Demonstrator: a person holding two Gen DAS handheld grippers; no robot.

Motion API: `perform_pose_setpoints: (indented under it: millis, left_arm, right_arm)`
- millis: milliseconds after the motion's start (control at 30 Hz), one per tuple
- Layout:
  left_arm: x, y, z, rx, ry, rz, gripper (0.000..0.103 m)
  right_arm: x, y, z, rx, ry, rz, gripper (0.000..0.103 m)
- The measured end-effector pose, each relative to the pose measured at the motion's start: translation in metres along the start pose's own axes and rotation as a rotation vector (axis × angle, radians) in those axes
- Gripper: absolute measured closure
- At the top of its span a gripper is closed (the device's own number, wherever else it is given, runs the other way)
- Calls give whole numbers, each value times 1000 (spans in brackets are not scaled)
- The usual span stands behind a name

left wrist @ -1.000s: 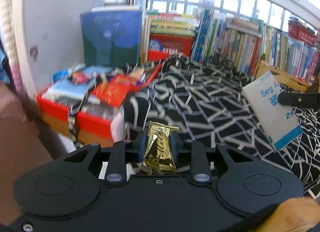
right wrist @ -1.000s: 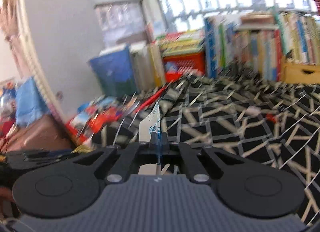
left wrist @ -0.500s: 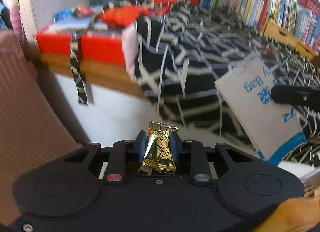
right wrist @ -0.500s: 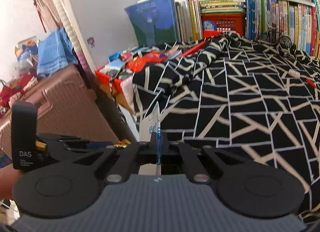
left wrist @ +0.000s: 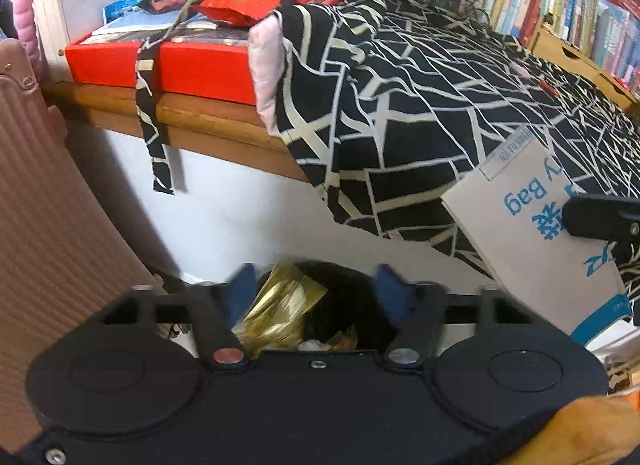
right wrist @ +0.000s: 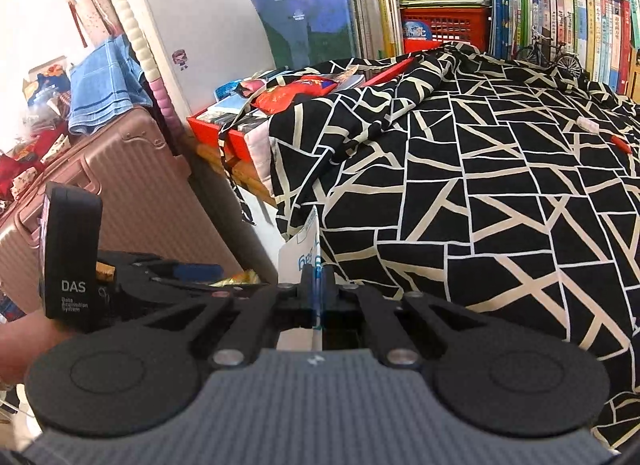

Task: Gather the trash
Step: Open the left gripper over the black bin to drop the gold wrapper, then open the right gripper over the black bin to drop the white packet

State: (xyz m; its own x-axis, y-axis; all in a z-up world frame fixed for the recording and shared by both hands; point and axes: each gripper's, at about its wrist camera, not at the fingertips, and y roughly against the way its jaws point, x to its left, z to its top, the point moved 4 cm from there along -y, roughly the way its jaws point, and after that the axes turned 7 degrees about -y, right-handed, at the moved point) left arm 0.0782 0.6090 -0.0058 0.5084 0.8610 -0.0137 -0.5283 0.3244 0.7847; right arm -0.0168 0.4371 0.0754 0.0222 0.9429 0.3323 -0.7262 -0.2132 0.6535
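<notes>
Gold wrapper (left wrist: pixel 280 307) tumbling between just-opened left tongs (left wrist: pixel 316 285) over dark bin (left wrist: pixel 352 305); may snag near pad. Right tongs (right wrist: pixel 317 277) clenched on paper bag (left wrist: pixel 540 233); could slip.

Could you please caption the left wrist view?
Left tongs, just opened, release a gold wrapper over the dark bin.

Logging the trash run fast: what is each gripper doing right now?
Left gripper: jaws just opened, crinkled gold foil wrapper loose between them, above the dark bin.
Right gripper: shut on the flat white-and-blue paper bag.
</notes>
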Motion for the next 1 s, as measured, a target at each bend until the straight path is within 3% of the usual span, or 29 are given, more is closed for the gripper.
perform_pose_setpoints:
  millis: [133,467,867,1000]
  left_arm:
    - [3,-1,2,-9,1,1,29]
    - [24,8,-8,1,71,30,27]
    - [46,28,-20,-2,136,74,27]
    - [50,33,-24,-3,141,80,27]
  right_arm:
    - [-1,-3,0,-2,10,-29,99]
    - [-2,-17,-6,18,0,-27,99]
    - [17,-66,-11,81,116,-36,99]
    - [22,-78,-13,90,149,-50,92]
